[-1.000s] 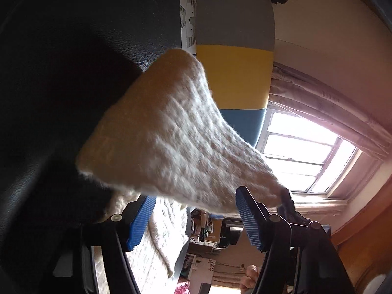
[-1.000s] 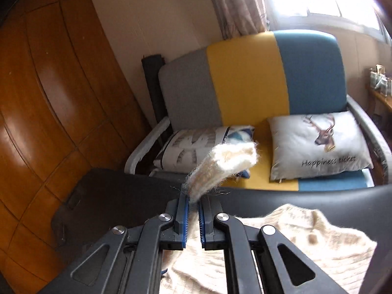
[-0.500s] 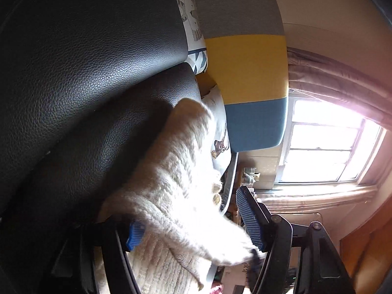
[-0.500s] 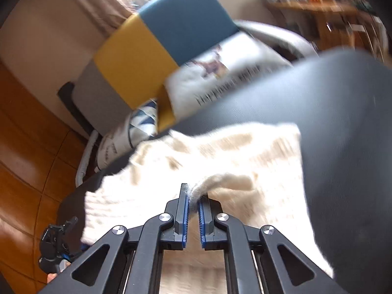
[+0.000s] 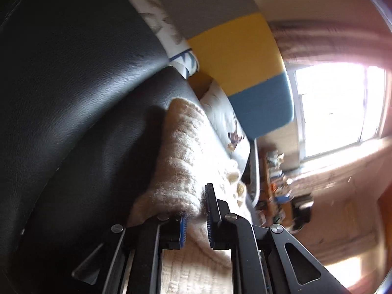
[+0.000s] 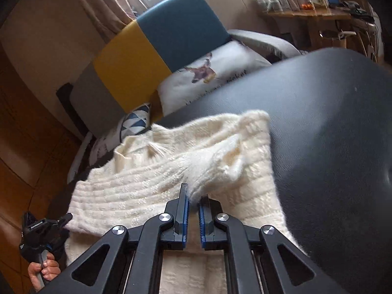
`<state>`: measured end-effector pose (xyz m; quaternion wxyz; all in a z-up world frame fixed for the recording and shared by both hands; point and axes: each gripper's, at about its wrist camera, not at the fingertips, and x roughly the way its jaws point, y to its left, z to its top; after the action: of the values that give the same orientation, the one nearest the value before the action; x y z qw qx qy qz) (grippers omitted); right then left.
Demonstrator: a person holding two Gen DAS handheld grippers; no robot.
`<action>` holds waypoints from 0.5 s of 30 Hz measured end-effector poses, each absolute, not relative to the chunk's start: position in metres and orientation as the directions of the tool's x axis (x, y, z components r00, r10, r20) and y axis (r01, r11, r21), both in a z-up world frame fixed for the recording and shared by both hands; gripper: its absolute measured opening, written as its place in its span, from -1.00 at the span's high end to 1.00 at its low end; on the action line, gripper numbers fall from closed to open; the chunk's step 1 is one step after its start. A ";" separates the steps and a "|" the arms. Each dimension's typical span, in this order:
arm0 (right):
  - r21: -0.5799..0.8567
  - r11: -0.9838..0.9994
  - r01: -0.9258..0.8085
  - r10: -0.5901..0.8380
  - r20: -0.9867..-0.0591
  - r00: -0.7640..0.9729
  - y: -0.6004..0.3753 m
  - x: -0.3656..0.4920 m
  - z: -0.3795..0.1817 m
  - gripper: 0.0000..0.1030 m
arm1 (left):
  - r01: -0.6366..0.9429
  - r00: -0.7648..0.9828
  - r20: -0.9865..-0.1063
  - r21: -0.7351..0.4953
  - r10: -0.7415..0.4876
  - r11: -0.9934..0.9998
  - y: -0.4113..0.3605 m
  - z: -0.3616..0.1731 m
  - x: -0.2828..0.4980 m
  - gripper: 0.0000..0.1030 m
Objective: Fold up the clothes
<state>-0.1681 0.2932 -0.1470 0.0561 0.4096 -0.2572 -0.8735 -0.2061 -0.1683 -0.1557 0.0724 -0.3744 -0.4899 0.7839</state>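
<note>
Nearest the right wrist camera, the right claw (image 6: 193, 202) is pinched tight on a tuft of the cream knitted sweater (image 6: 171, 176), a raised fold of wool running up out of its jaws. In the left wrist view the left claw (image 5: 196, 210) is closing, with a thick rolled edge of the same sweater between its blue pads (image 5: 182, 230); the blur makes it hard to say whether they are pressing the wool yet, though it looks so.

The sweater lies spread on the black leather table (image 6: 330, 134), partly doubled over itself. Judging by its fuzzy, ribbed knit, it should be soft, limp and fairly light, with no stiffness to carry a fold; it will sag and stretch wherever it is lifted. Edges, hem and corners look like the best holds, taken as a bunched pinch so the loose knit does not slip.

Count: one sweater and two claws, with one bare hand (image 6: 44, 269) on the left tool's grip. Beyond the table stand one sofa (image 6: 152, 49) and three cushions (image 6: 208, 78).
</note>
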 end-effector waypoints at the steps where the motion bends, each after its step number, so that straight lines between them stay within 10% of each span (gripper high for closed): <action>1: 0.506 -0.853 -0.125 -0.314 -0.690 -0.653 0.296 -0.166 -0.154 0.89 | 0.266 -0.694 -0.532 -0.816 0.486 -0.513 -0.165 -0.158 -0.213 0.75; 11: 0.804 -0.548 -0.232 -0.450 -0.517 -0.728 0.340 -0.162 -0.182 0.69 | 0.255 -0.643 -0.604 -0.749 0.471 -0.612 -0.156 -0.171 -0.199 0.76; 15: 0.642 -0.734 -0.220 -0.317 -0.611 -0.725 0.325 -0.165 -0.159 0.75 | 0.244 -0.626 -0.596 -0.763 0.504 -0.598 -0.158 -0.174 -0.191 0.76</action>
<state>-0.1648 0.3253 -0.1585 0.0285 0.3696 -0.3633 -0.8547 -0.1913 -0.1585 -0.1739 0.0825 -0.4248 -0.4404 0.7866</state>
